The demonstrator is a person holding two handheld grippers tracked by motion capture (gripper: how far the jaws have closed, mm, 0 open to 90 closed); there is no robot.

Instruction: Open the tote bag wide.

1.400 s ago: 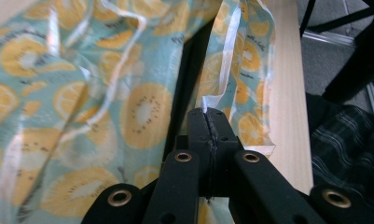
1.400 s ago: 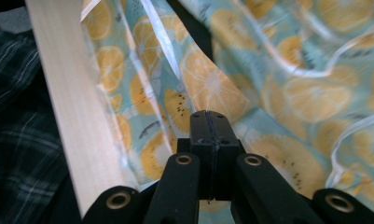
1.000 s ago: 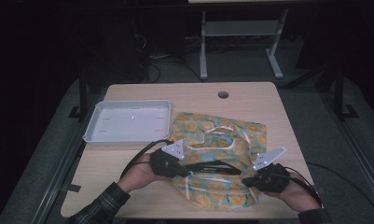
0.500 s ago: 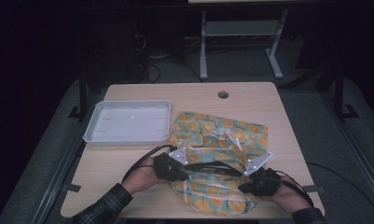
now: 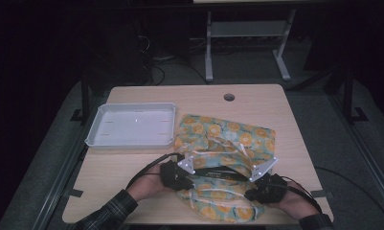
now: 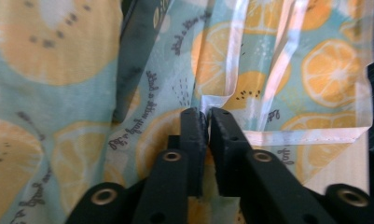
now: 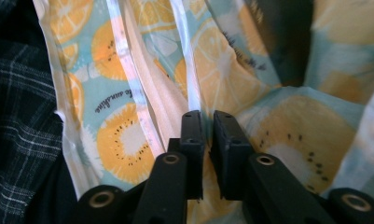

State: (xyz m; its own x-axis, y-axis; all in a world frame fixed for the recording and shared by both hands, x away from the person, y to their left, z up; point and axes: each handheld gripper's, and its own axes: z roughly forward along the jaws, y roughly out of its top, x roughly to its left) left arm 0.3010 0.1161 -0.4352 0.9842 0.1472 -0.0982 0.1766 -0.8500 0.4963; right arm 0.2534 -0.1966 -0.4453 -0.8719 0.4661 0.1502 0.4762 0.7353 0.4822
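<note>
A teal cloth printed with orange and lemon slices [image 5: 237,136] lies crumpled on the right half of the wooden table [image 5: 146,191], its near part reaching the front edge. My left gripper [image 5: 180,178] is at the cloth's near left side. In the left gripper view it [image 6: 208,112] is shut on a fold of the cloth [image 6: 278,70] beside a white hem. My right gripper [image 5: 256,191] is at the near right. In the right gripper view it [image 7: 207,114] is shut on a bunched fold of the cloth [image 7: 124,135].
A white empty tray [image 5: 132,142] stands left of the cloth at mid-table. A round cable hole [image 5: 229,97] sits near the far edge. Plaid sleeves enter from the bottom. Black cables loop from both grippers over the cloth. A metal stand [image 5: 208,48] stands on the dark floor behind.
Both grippers have drawn back toward the front edge, the right one also shifting left. The cloth's near part has been pulled along and bunched up closer to the person.
</note>
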